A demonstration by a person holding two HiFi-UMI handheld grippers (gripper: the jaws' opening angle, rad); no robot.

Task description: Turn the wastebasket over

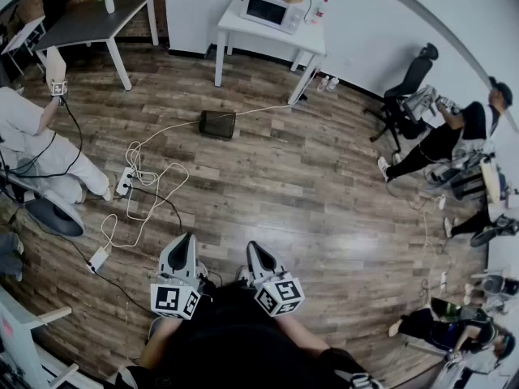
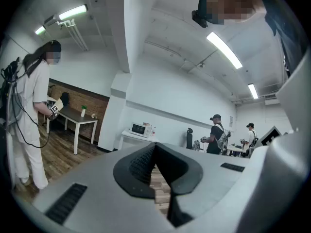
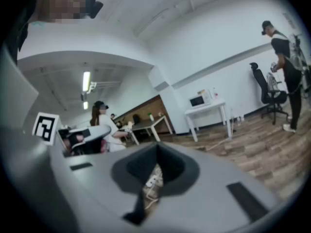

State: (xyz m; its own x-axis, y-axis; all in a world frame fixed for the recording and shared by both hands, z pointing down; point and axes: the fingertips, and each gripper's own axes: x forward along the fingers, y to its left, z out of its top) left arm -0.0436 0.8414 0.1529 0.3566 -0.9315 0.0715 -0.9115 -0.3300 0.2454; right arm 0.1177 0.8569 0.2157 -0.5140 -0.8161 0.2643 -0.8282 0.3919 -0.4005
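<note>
The black wastebasket (image 1: 217,124) sits on the wood floor in the head view, beside a white cable and well ahead of both grippers. I cannot tell which way up it is. My left gripper (image 1: 186,241) and right gripper (image 1: 254,248) are side by side close to the person's body, pointing forward over the floor. The left gripper (image 2: 155,146) has its jaw tips meeting, with nothing between them. The right gripper (image 3: 156,147) is likewise shut and empty. Neither gripper view shows the wastebasket.
A power strip with looping white cables (image 1: 134,183) lies on the floor to the left, between me and the basket. A person in white (image 1: 40,148) is at the far left. A white table with a microwave (image 1: 272,10) and a dark table (image 1: 93,24) stand at the back. People and an office chair (image 1: 409,87) are at the right.
</note>
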